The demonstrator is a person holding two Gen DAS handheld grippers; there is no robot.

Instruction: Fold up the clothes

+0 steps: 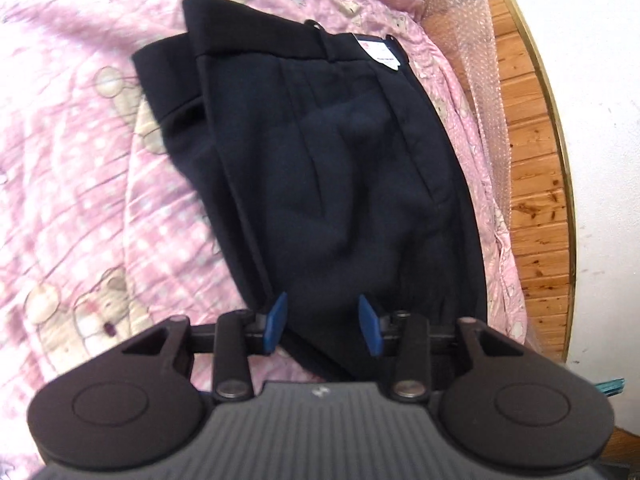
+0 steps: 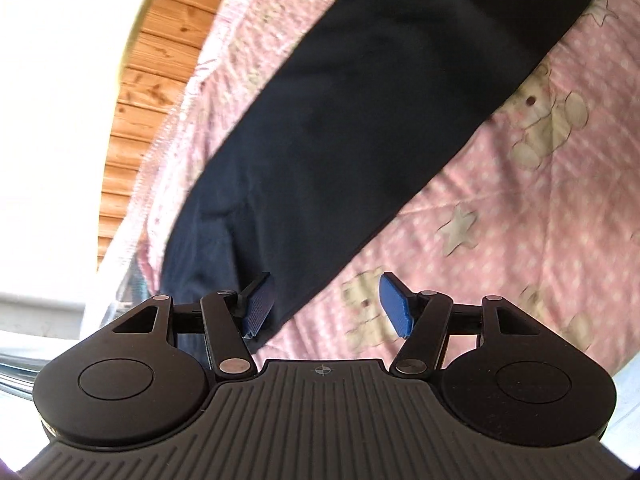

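Dark navy trousers (image 1: 320, 160) lie folded lengthwise on a pink patterned bedspread (image 1: 80, 184), waistband at the far end with a white tag (image 1: 380, 54). My left gripper (image 1: 324, 320) is open, its blue pads over the near end of the trousers, holding nothing. In the right wrist view the trousers (image 2: 360, 120) run diagonally across the bedspread (image 2: 520, 220). My right gripper (image 2: 326, 306) is open and empty, its left pad (image 2: 258, 304) over the cloth edge, its right pad over the bedspread.
A wooden panelled bed side (image 1: 532, 184) and white floor (image 1: 600, 120) lie to the right in the left wrist view. Bubble wrap (image 1: 476, 40) hangs at the bed's far right corner. In the right wrist view the wood panel (image 2: 152, 80) is on the left.
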